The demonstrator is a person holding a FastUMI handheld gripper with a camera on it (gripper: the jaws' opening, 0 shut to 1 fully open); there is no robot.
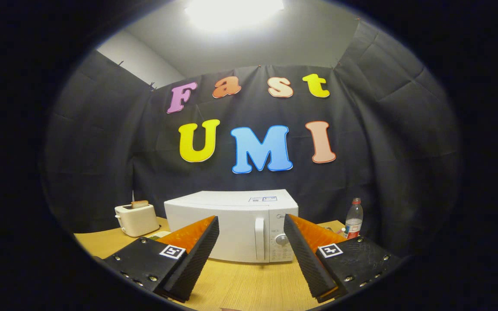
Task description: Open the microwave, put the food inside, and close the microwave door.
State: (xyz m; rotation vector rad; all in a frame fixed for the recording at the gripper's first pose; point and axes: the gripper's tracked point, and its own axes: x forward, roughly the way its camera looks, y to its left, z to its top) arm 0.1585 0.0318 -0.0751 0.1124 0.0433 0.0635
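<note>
So my tool (251, 235) is spread wide rn, nothing between the fingers, just hanging over the worktop (236, 280) w/ bare wood under it. Microwave (231, 224) sits dead ahead at 12 o'clock, beyond the fingertips, door shut. It's a wide box, long axis running 9 to 3 across my line of sight, so I'm facing the front square on.

The bit that matters: the door handle (260, 233) is a vertical bar, standing upright just to the 1 o'clock side of centre, w/ the control knob (281, 239) right beside it further toward 3. The handle lines up inside the gap between my fingers already, closer to the right finger than the left. So imo the next move is mostly straight fwd toward 12, tiny nudge right, then the door prob swings out toward 9 since the handle's on the panel side. Can't see hinges tho, so that's a guess.

Room: open worktop between me and the front, plenty of it. Toaster (136, 219) at 10 o'clock w/ a bread slice (139, 204) sticking out, near the microwave's left end, could be tight for the door swing. Bottle (353, 218) at 2 o'clock, well clear of the handle. Small stuff beside the toaster, too hidden to call.
</note>
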